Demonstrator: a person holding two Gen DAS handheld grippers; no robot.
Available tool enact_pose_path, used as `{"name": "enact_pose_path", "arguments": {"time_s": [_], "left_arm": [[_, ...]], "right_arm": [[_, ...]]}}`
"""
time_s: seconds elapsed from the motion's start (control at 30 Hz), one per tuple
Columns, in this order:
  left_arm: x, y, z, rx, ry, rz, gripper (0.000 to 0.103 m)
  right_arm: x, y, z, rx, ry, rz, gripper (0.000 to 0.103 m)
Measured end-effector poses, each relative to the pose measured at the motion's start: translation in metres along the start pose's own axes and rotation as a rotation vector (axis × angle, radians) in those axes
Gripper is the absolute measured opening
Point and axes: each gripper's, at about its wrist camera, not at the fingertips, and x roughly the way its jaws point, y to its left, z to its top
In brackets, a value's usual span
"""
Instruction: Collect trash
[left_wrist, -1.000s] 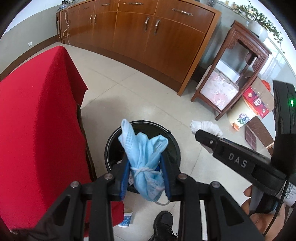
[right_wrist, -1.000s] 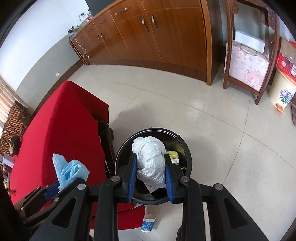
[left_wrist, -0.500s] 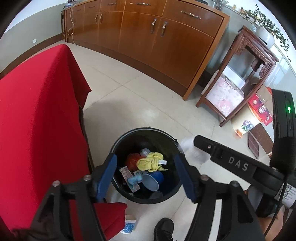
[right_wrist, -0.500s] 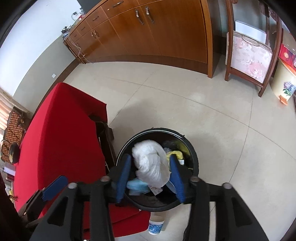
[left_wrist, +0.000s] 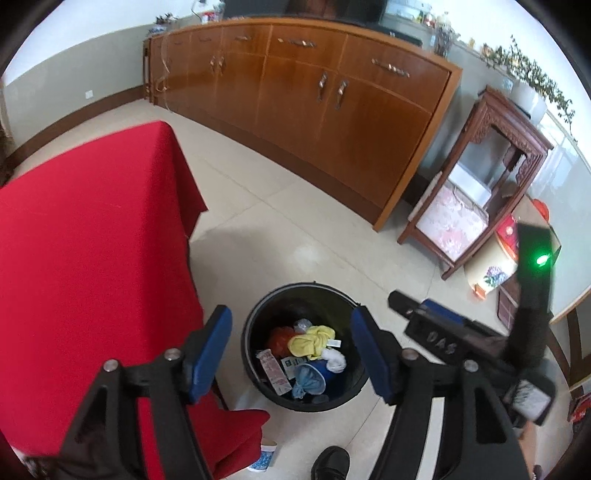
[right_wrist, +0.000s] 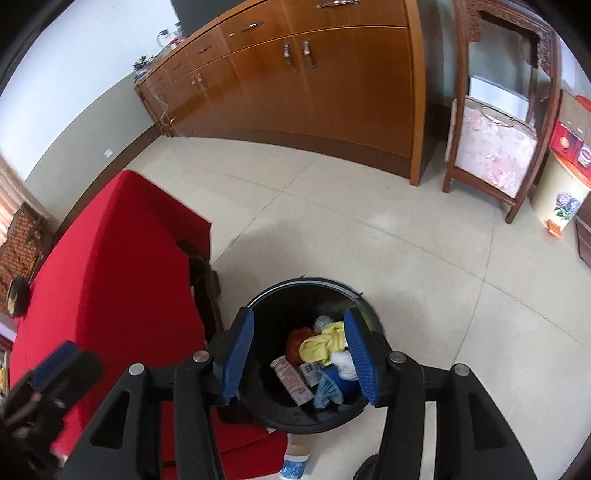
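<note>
Both grippers hang above the black trash bin (left_wrist: 255, 354), and both are empty-handed. The left gripper (left_wrist: 291, 350) has its blue-padded jaws spread wide, nothing between them, framing the bin's mouth from above. The right gripper (right_wrist: 299, 358) shows the same picture: jaws wide apart, holding nothing, poised right over the bin (right_wrist: 266, 410).

Down inside the bin sits the haul. There's a yellow cloth (left_wrist: 308, 341) bunched near the middle, an orange-red wad (left_wrist: 279, 338) just beside it, a white crumpled ball (left_wrist: 334, 360) against the yellow, and a blue mask (left_wrist: 306, 384) lying knotted near the front wall. A printed wrapper (left_wrist: 273, 371) leans along the left side of the pile.

The bin stands on the pale tiled floor (left_wrist: 258, 206), tucked right next to the surface draped in a red cloth (left_wrist: 85, 258). A small paper cup (left_wrist: 263, 458) sits on the floor at the cloth's lower edge, outside the bin. A black shoe (left_wrist: 330, 461) pokes in near it.

Farther back, a long wooden cabinet (left_wrist: 314, 110) runs along the wall, with a carved wooden stand (left_wrist: 484, 177) to its right.
</note>
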Motion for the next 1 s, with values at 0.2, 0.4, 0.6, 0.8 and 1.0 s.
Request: {"name": "enact_pose_path", "arguments": {"time_s": [0.2, 0.4, 0.6, 0.8, 1.0], "left_arm": [[-0.048, 0.017, -0.012, -0.026, -0.059, 0.036, 0.069], [-0.101, 0.041, -0.035, -0.056, -0.121, 0.093, 0.077], [-0.154, 0.063, -0.065, -0.076, -0.171, 0.141, 0.082], [-0.201, 0.08, -0.092, -0.107, -0.23, 0.207, 0.09], [-0.236, 0.098, -0.111, -0.163, -0.275, 0.259, 0.092]], "right_arm": [[-0.015, 0.032, -0.028, -0.07, 0.033, 0.073, 0.054], [-0.061, 0.066, -0.073, -0.126, 0.025, 0.144, 0.064], [-0.125, 0.094, -0.11, -0.196, -0.009, 0.185, 0.071], [-0.204, 0.131, -0.148, -0.303, -0.14, 0.183, 0.084], [-0.259, 0.157, -0.181, -0.335, -0.222, 0.184, 0.087]]}}
